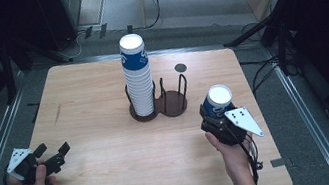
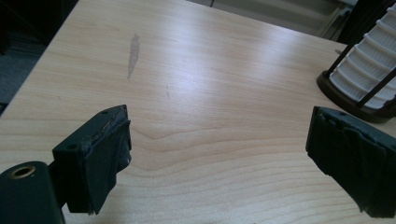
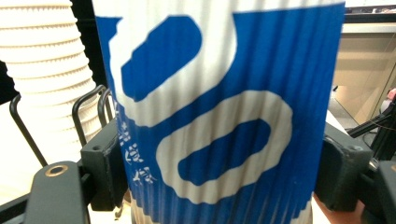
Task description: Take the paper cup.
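Observation:
A tall stack of blue-and-white paper cups (image 1: 137, 74) stands upside down in the left ring of a dark two-ring cup holder (image 1: 159, 107) at the table's middle; the stack's ribbed white rims (image 2: 369, 70) show at the right edge of the left gripper view. My right gripper (image 1: 218, 114) is shut on a single blue-and-white cup (image 1: 218, 101), held upside down right of the holder; the cup (image 3: 219, 107) sits between both jaws. My left gripper (image 1: 52, 154) rests open near the table's front left, nothing between its jaws (image 2: 217, 158).
The holder's right ring (image 1: 174, 102) has no cups in it. A round grey grommet (image 1: 180, 67) lies behind the holder. The wooden table (image 1: 104, 168) is bare across its front and left. Cables and stands lie on the floor beyond.

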The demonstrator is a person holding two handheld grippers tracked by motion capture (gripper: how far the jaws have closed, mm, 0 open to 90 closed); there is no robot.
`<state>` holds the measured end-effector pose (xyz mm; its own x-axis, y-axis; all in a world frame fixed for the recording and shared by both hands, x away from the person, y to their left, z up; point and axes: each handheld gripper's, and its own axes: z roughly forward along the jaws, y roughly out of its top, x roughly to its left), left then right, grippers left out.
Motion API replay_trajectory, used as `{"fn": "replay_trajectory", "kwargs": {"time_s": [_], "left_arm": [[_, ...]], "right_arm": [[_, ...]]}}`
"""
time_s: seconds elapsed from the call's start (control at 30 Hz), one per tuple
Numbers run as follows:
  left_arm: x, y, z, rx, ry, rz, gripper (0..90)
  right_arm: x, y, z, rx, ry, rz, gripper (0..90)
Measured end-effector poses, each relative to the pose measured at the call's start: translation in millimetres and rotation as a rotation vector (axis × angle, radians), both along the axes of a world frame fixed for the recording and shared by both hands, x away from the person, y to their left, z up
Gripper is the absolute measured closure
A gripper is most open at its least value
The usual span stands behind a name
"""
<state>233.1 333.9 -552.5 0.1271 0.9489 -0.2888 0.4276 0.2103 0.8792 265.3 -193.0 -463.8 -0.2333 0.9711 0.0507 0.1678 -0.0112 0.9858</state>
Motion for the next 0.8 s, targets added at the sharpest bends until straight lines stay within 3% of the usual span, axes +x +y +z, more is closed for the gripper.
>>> {"fn": "replay_trajectory", "kwargs": {"time_s": [0.1, 0.3, 0.57, 0.8], "left_arm": [[1.6, -4.3, 3.1, 0.039, -0.003, -0.017, 7.4], [5.6, -15.5, 13.9, 0.044, -0.020, -0.086, 7.4], [6.6, -31.5, 28.2, 0.008, -0.022, -0.194, 8.1], [4.4, -49.8, 39.9, 0.022, -0.015, -0.244, 8.1]], "right_arm": [[-0.3, 3.1, -3.6, -0.002, 0.005, -0.003, 19.9], [-0.5, 12.6, -11.3, -0.025, 0.020, 0.006, 19.9], [-2.3, 26.1, -18.3, -0.048, 0.031, 0.034, 19.9], [-4.9, 36.1, -21.9, -0.070, 0.039, 0.051, 19.9]]}}
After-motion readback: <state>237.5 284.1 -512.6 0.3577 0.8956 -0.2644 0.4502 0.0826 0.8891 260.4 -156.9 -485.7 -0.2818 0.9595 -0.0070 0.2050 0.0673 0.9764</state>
